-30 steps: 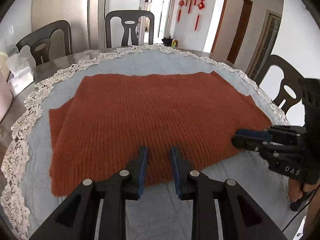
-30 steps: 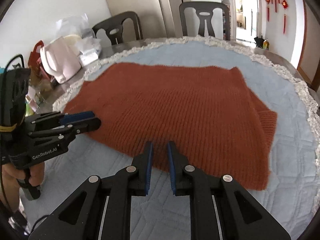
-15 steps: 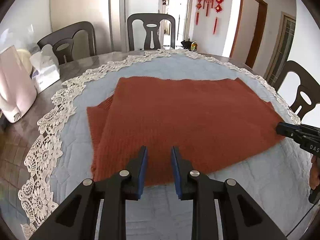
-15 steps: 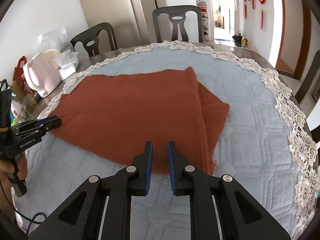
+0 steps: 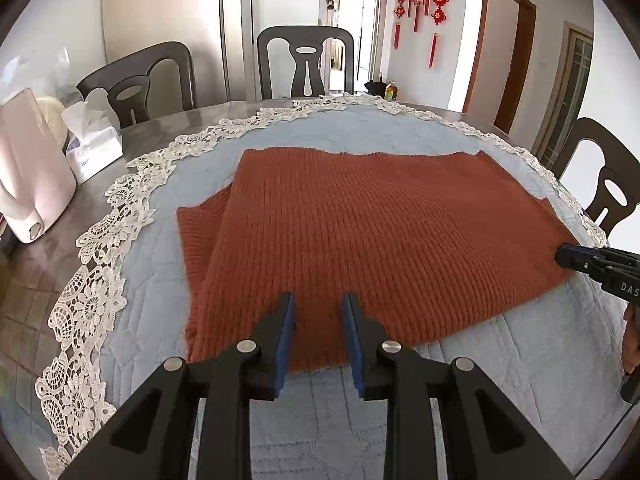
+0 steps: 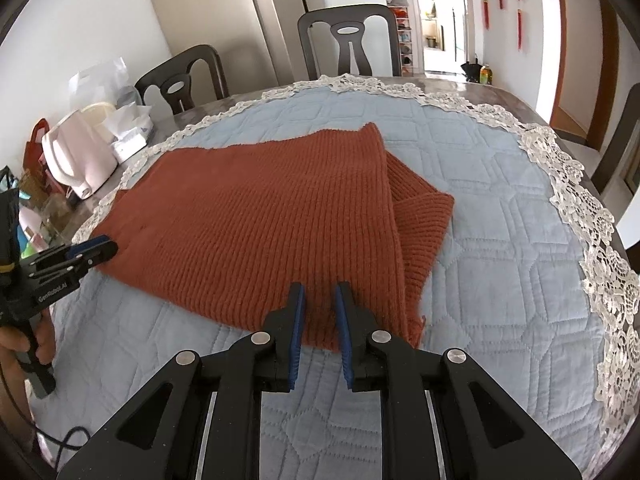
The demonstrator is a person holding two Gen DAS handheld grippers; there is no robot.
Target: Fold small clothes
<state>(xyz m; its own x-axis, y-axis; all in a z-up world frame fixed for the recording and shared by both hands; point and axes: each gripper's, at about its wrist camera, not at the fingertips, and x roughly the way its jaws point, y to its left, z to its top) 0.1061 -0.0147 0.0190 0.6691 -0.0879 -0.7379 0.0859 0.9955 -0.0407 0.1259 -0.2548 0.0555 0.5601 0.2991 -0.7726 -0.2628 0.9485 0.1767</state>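
the rust knit sweater (image 5: 384,240) lies flat on the quilted blue cloth (image 6: 500,248), sleeves tucked under. the left gripper (image 5: 318,312) and right gripper (image 6: 319,300) hover over its near hem, jaws slightly parted and empty; the right's have just been opening. likely step: taking the near corners for a fold away. next, i judge, lower and pinch. bare cloth lies beyond; a kettle (image 5: 28,184) is well apart.
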